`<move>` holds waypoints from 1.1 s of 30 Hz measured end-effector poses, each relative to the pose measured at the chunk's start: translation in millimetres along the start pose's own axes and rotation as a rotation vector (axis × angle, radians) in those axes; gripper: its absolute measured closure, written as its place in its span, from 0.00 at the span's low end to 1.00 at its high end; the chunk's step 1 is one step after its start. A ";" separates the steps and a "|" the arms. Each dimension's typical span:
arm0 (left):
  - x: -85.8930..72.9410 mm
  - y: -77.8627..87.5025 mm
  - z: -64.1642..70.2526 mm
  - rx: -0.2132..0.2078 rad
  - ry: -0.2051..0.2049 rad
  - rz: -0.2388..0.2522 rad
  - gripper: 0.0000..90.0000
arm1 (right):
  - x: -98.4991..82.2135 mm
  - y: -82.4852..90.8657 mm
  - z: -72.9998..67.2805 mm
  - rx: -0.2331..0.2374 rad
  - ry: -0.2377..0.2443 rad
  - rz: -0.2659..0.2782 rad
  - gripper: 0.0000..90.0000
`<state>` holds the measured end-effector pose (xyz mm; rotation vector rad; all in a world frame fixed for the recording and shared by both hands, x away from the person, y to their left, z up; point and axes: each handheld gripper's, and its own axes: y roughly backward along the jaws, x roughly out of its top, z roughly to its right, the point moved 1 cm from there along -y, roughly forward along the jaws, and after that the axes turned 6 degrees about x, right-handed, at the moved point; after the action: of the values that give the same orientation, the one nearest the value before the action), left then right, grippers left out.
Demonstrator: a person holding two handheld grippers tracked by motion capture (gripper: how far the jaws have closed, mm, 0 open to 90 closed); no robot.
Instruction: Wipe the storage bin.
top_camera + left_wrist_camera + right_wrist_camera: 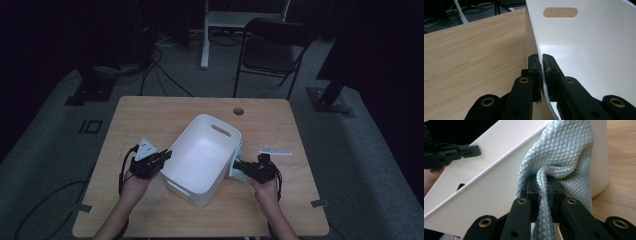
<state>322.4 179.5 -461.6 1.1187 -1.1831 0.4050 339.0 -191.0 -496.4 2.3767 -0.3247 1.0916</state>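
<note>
One cloth [559, 157] against bin [486, 170], right tool's [543, 185] view

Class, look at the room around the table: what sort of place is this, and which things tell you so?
Probably a lab or recording studio, not a home: dark curtains all round, cables trailing over grey carpet, a lone folding chair and stand bases beside the wooden table.

I can read no writing, label, brand or number anywhere I look. The small white strip [275, 150] lying on the table [150, 115] by my right hand is too small and dim to make out.
</note>
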 end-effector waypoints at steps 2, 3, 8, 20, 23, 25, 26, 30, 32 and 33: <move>0.0 0.1 0.0 0.000 -0.001 0.000 0.96 | -1.1 -1.1 1.5 -0.005 -0.002 -0.004 0.92; 0.0 0.1 0.0 0.001 -0.001 0.000 0.96 | -2.3 -2.4 3.8 -0.015 -0.007 -0.015 0.92; -0.1 0.1 0.2 0.004 0.000 0.000 0.96 | -5.6 -5.4 8.0 -0.023 -0.018 -0.023 0.92; -0.1 0.2 0.4 0.005 0.001 0.001 0.96 | -12.1 -12.7 19.8 -0.043 -0.052 -0.061 0.92; -0.1 0.2 0.5 0.005 0.001 0.001 0.96 | -13.1 -14.0 21.2 -0.049 -0.055 -0.069 0.92; -0.1 0.2 0.6 0.005 0.001 0.001 0.96 | -14.5 -15.8 23.1 -0.057 -0.055 -0.076 0.92; -0.2 0.2 0.5 0.003 0.003 0.001 0.96 | -15.1 -16.7 23.9 -0.060 -0.061 -0.082 0.92; -0.2 0.3 0.7 0.003 0.001 0.001 0.95 | -18.0 -21.0 30.1 -0.075 -0.069 -0.106 0.92; -0.2 0.3 0.7 0.004 0.001 0.001 0.95 | -19.0 -22.5 32.3 -0.077 -0.078 -0.113 0.92; -0.2 0.3 0.7 0.005 0.001 0.002 0.95 | -19.5 -23.4 33.6 -0.084 -0.075 -0.120 0.92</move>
<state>321.7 179.2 -461.7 1.1214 -1.1826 0.4098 357.4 -189.0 -537.8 2.3336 -0.2459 0.9185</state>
